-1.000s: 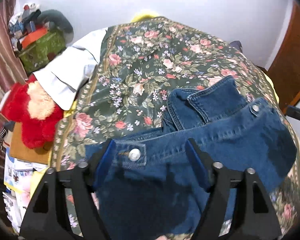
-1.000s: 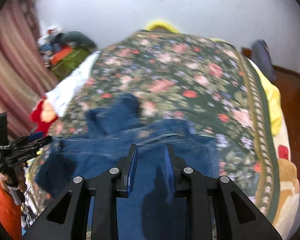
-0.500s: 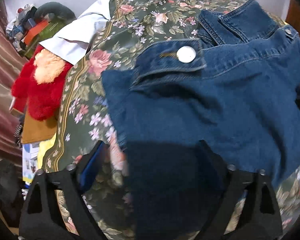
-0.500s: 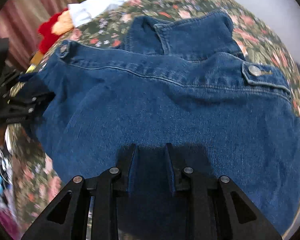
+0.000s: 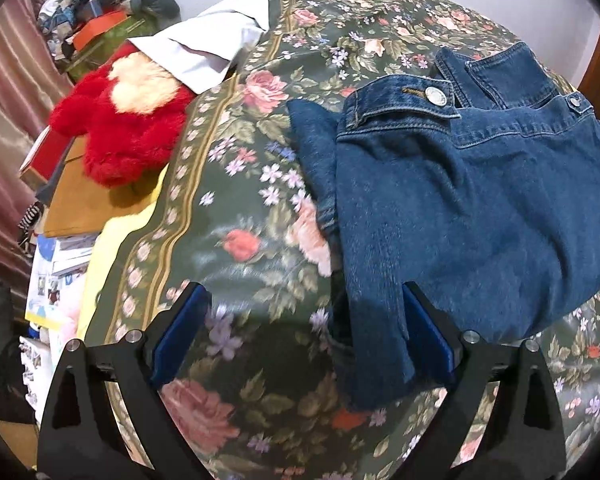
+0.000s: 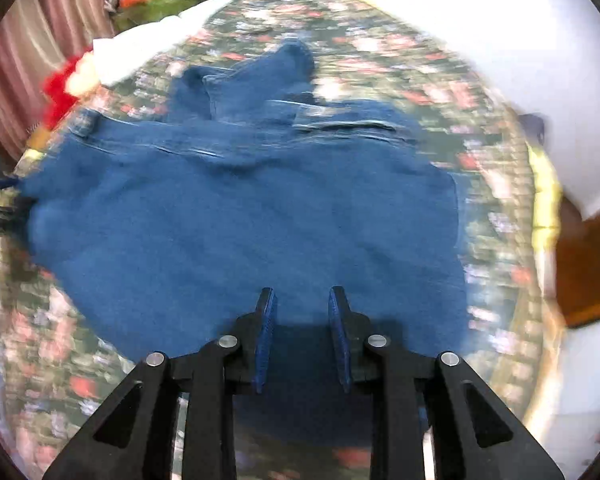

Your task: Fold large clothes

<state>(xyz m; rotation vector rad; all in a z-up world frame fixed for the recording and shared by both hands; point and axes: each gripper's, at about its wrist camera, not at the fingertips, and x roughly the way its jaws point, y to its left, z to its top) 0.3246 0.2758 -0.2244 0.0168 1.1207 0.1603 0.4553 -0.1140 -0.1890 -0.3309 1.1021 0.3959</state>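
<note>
A blue denim jacket [image 5: 480, 208] lies folded on the floral bedspread [image 5: 240, 184], its waistband and metal button [image 5: 436, 96] on the far side. My left gripper [image 5: 304, 312] hangs wide open over the bedspread at the jacket's left edge. A strip of denim runs down just inside its right finger [image 5: 424, 320], and no pad presses on it. The right wrist view is blurred. There the jacket [image 6: 240, 220] fills the middle, and my right gripper [image 6: 302, 312] is above its near edge. Its jaws are opening, with a gap between the pads and denim only beneath them.
A red plush toy [image 5: 120, 132], a white cloth [image 5: 208, 44] and a green box [image 5: 112, 32] of clutter lie off the bed's left side, with cardboard and papers [image 5: 88, 204] below. A curtain [image 5: 4, 100] hangs at the left, a wooden door [image 6: 588, 272] at the right.
My left gripper has let go of the buttoned denim hem and drawn back to the left, with its jaws wider. My right gripper's narrow jaws have spread and pulled back from the cloth.
</note>
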